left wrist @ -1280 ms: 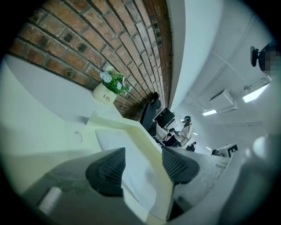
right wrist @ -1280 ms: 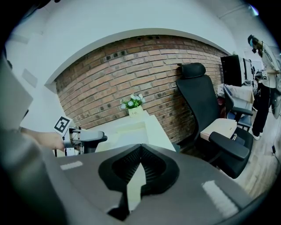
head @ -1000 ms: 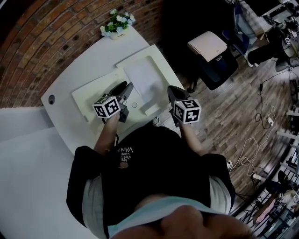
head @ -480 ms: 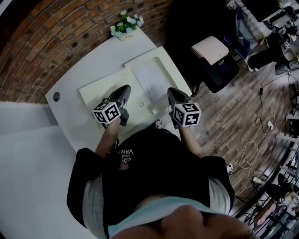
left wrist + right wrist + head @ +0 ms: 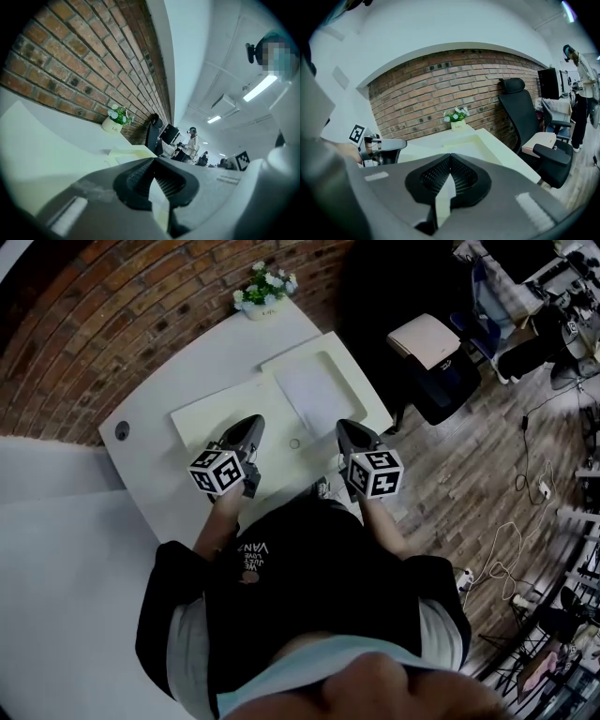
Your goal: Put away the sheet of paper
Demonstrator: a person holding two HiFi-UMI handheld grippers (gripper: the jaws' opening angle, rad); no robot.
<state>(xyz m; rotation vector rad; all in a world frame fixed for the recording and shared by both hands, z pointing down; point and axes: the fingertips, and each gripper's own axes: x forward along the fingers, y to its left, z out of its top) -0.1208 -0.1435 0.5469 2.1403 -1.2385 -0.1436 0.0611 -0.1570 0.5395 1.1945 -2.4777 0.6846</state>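
Right gripper (image 5: 450,159): jaws together at the tips, nothing between. Flower pot (image 5: 458,124) sits at the far edge of the white table (image 5: 426,139), against the brick wall (image 5: 440,89). Cream tray (image 5: 497,150) is just in front of the pot. Left gripper (image 5: 401,144) is well left of the pot and nearer, marker cube showing, jaws just closed further, nothing seen between them. Black office chair (image 5: 520,112) is right of the pot. Person (image 5: 583,79) stands far right of the pot, beyond the chair.
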